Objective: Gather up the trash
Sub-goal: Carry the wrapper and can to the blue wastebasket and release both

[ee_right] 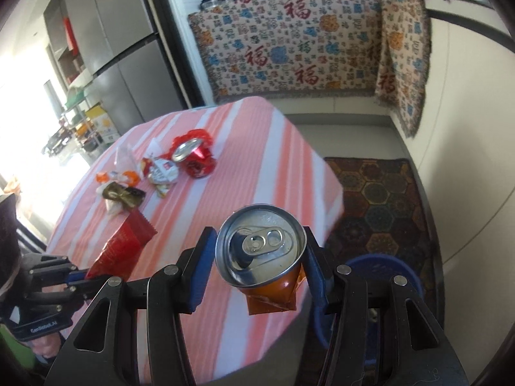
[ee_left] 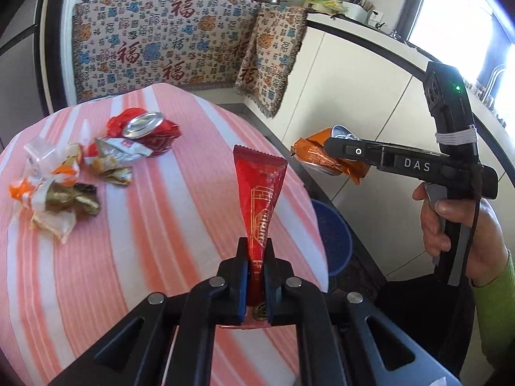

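1. Left wrist view: left gripper (ee_left: pixel 256 276) clenched on flat red foil sachet (ee_left: pixel 260 193) above pink-striped tablecloth (ee_left: pixel 161 257); crushed red can (ee_left: pixel 148 132) w/ wrappers (ee_left: pixel 64 189) lies far left.
2. Right wrist view: right gripper (ee_right: pixel 257 267) grasps crumpled orange aluminium can (ee_right: pixel 260 257) near table edge, above blue plastic basin (ee_right: pixel 383 267).

So there's a red sachet (ee_left: pixel 259 202), long and flat with gold print and a serrated top edge, standing upright and pinched at its lower end. The orange can (ee_right: pixel 262 251) is crushed, pull-tab end facing up, clamped by its sides. Back on the striped table (ee_left: pixel 180 148) sits a crushed red can (ee_left: pixel 146 130) on its side beside a loose pile of crumpled wrappers (ee_left: pixel 61 186).
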`<state>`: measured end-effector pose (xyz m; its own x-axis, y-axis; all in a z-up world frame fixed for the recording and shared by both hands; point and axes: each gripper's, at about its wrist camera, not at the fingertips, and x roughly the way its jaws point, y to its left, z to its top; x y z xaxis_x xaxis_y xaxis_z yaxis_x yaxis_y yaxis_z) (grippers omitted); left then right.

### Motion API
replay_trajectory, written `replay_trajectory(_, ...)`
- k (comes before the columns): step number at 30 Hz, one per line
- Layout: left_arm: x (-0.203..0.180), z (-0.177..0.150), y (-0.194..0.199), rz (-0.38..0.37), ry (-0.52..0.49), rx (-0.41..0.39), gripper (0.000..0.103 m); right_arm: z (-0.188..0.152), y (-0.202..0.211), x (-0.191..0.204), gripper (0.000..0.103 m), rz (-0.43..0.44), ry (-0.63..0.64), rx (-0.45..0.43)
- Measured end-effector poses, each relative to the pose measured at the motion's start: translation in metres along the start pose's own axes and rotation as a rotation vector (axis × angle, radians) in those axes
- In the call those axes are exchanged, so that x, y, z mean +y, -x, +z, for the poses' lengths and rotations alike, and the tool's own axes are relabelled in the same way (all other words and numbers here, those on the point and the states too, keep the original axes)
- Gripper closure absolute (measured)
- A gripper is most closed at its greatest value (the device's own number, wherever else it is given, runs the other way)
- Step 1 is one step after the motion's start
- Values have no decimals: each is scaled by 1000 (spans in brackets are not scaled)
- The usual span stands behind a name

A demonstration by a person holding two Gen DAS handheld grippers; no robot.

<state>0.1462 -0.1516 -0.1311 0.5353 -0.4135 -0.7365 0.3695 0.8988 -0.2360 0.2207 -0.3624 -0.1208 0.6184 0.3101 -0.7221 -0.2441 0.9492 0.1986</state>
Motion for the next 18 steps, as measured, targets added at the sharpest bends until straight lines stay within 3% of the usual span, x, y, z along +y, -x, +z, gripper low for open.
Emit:
replay_trajectory(12, -89, 38, -104, -116, -76, 96, 96, -23, 5, -128, 50, -241, -184, 36)
replay_trajectory(18, -112, 44, -154, -133, -96, 139, 96, -45, -3, -177, 50, -253, -302, 49)
